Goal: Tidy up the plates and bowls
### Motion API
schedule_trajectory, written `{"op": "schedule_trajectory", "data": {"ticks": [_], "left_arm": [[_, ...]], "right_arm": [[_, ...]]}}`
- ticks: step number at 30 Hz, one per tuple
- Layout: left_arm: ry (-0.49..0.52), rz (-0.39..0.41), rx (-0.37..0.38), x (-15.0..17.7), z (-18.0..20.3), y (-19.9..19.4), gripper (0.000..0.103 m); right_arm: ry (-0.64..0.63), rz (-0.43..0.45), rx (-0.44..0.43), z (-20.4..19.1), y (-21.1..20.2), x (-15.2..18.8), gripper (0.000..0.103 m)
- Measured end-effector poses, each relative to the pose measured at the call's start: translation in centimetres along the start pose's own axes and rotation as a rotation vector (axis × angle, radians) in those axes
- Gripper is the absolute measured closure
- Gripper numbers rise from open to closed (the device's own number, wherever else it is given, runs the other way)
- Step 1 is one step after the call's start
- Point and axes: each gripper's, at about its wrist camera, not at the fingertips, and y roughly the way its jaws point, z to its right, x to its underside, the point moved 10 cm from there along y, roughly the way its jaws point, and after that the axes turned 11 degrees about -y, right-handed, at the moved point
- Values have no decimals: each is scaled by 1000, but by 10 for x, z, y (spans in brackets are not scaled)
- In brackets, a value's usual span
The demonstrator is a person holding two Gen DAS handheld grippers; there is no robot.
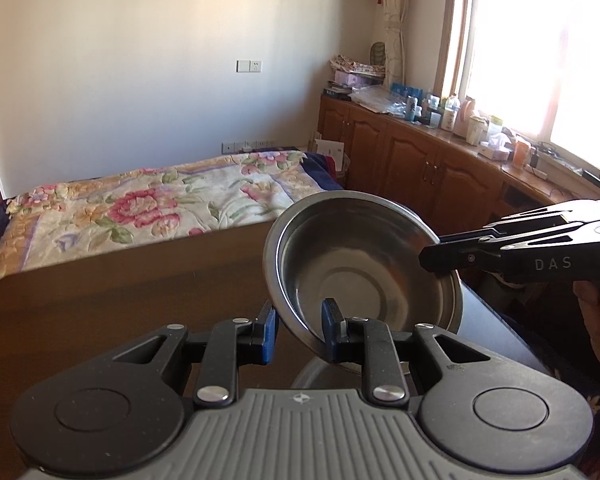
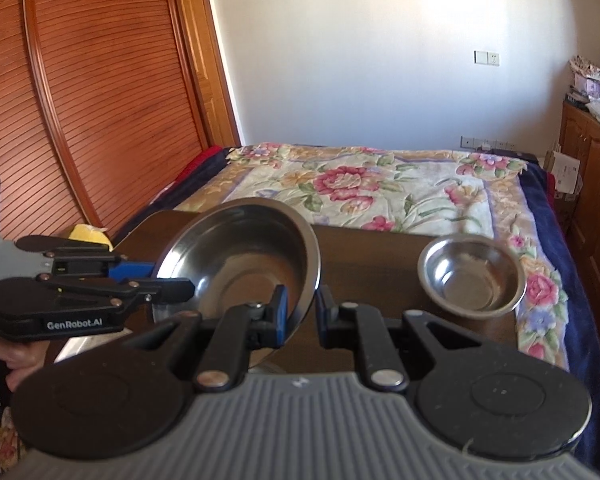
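A large steel bowl [image 1: 360,264] is held tilted above the brown table [image 1: 120,300] between both grippers. My left gripper [image 1: 298,330] has its jaws around the bowl's near rim, the blue pads set a little wider than the rim. My right gripper [image 2: 302,312] straddles the opposite rim of the same bowl [image 2: 244,256], which it shows from the other side. In the left wrist view the right gripper's fingers [image 1: 452,258] are closed on that rim. A smaller steel bowl [image 2: 472,276] sits upright on the table to the right.
A bed with a floral blanket [image 2: 380,188] lies right behind the table. Wooden cabinets [image 1: 412,160] with clutter stand under the window. A louvred wooden wardrobe [image 2: 80,100] is at the left. Something round and metallic [image 1: 320,374] lies under the held bowl.
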Motion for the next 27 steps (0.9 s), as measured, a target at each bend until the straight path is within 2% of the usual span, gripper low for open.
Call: {"op": "schedule_trajectory", "data": {"ticks": [8, 27], "left_arm": [[-3, -18, 19, 27, 0, -9, 78], [19, -64, 23, 75, 5, -13, 78]], "right_arm": [[15, -37, -28, -14, 0, 27, 86], [30, -32, -58, -33, -14, 66, 86]]}}
